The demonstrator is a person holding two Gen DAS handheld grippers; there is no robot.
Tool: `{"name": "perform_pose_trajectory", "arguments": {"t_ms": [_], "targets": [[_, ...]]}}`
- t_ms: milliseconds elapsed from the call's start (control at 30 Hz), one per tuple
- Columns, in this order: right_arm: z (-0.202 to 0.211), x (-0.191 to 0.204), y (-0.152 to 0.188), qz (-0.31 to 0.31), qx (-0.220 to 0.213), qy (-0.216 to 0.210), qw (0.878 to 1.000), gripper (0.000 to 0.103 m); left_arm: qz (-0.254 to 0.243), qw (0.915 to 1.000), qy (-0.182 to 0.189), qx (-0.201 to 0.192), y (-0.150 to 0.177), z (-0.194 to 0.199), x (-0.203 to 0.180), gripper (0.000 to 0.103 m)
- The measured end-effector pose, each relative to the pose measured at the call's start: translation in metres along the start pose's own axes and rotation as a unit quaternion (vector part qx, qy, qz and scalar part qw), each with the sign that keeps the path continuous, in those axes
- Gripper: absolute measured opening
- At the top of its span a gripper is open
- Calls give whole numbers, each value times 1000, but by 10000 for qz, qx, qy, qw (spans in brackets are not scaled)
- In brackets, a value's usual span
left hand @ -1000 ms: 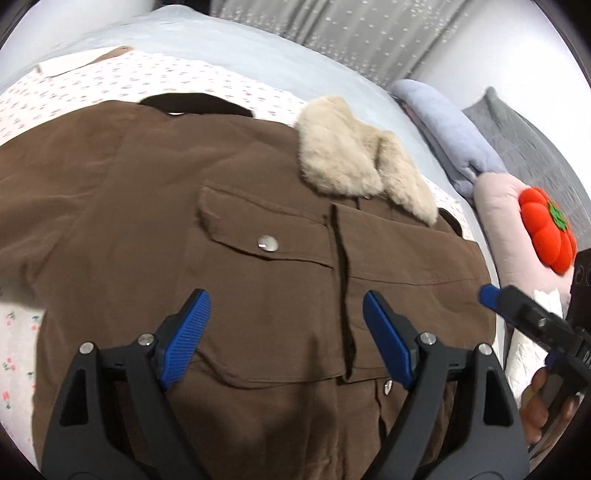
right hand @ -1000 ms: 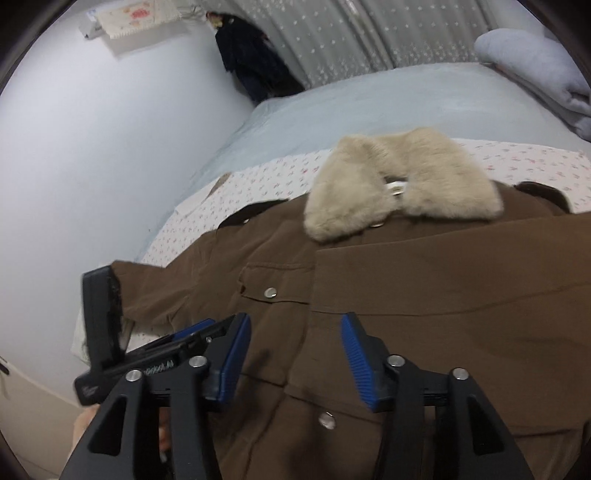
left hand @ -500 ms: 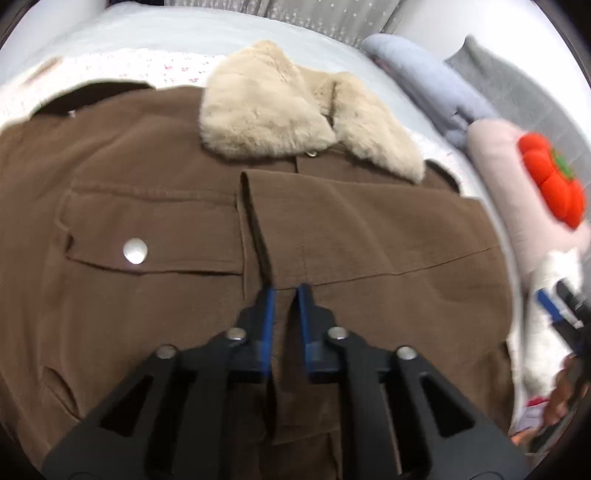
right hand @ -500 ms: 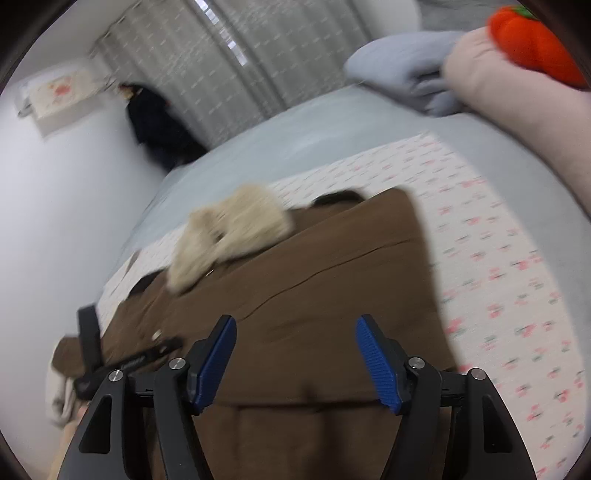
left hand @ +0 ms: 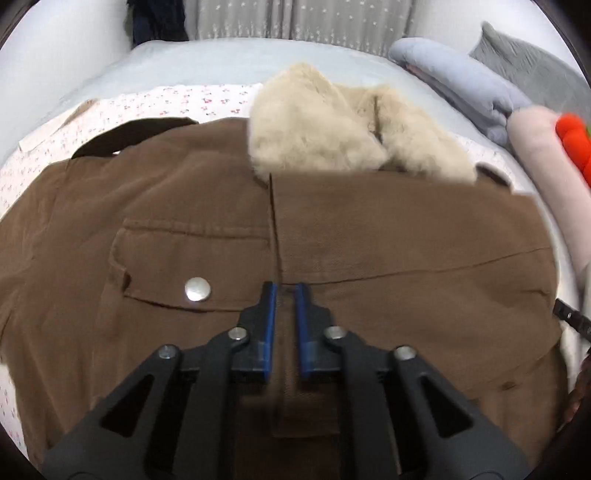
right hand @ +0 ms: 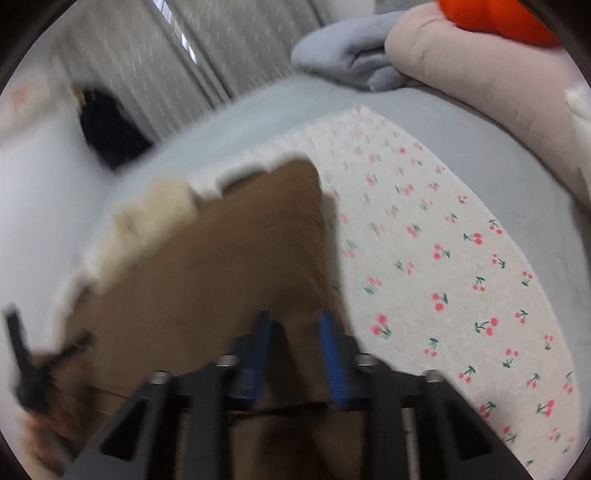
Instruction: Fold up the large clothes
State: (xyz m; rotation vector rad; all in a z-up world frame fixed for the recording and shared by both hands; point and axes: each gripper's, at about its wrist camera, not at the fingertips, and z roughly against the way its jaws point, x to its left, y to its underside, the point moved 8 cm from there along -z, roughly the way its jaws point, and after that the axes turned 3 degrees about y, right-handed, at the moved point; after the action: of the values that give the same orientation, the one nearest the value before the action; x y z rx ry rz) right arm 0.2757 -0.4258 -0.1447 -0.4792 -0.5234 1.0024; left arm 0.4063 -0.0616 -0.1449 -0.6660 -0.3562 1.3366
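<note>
A brown jacket with a cream fur collar lies front-up on a cherry-print sheet. My left gripper is shut on the jacket's front placket, just right of the chest pocket flap with its silver snap. In the blurred right wrist view, my right gripper has closed on the jacket's right side edge, with brown cloth between the blue pads. The left gripper shows as a dark blur at the far left of that view.
The cherry-print sheet covers a pale grey bed. A folded grey-blue blanket, a pink pillow and an orange plush lie at the right. Grey curtains and dark hanging clothes stand behind.
My left gripper stayed closed on the front placket and the collar now looks nearer. My right gripper swung right to the jacket's side edge and its jaws closed from wide open onto the cloth.
</note>
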Motion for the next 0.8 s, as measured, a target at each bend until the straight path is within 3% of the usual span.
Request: {"name": "perform_pose_trajectory", "arguments": {"t_ms": [67, 133, 200, 233, 267, 333, 500, 567, 700, 800], "targets": [[-14, 1, 7, 261, 48, 325, 9991, 20, -218, 9996, -183, -63, 1, 9, 1, 26], [-8, 2, 4, 285, 30, 442, 9986, 21, -157, 9998, -152, 8, 3, 24, 9, 51], [6, 5, -2, 86, 18, 256, 9996, 24, -5, 10000, -64, -77, 3, 44, 18, 72], [13, 7, -4, -17, 4, 37, 10000, 31, 46, 9998, -67, -168, 3, 56, 22, 76], [17, 11, -4, -49, 7, -99, 9999, 36, 89, 9997, -85, -224, 4, 65, 27, 76], [29, 21, -4, 20, 36, -209, 9998, 56, 218, 9993, -169, -240, 8, 82, 40, 78], [60, 55, 4, 390, 46, -234, 9990, 67, 724, 9940, -785, -233, 20, 123, 95, 83], [69, 65, 9, 421, 54, -317, 9986, 71, 1038, 9881, -1121, -204, 27, 140, 126, 84], [87, 83, 18, 527, 66, -332, 9980, 75, 1679, 9746, -1441, -354, 36, 161, 182, 86], [95, 93, 22, 646, 58, -281, 9975, 76, 2200, 9552, -1897, -568, 43, 174, 234, 86]]}}
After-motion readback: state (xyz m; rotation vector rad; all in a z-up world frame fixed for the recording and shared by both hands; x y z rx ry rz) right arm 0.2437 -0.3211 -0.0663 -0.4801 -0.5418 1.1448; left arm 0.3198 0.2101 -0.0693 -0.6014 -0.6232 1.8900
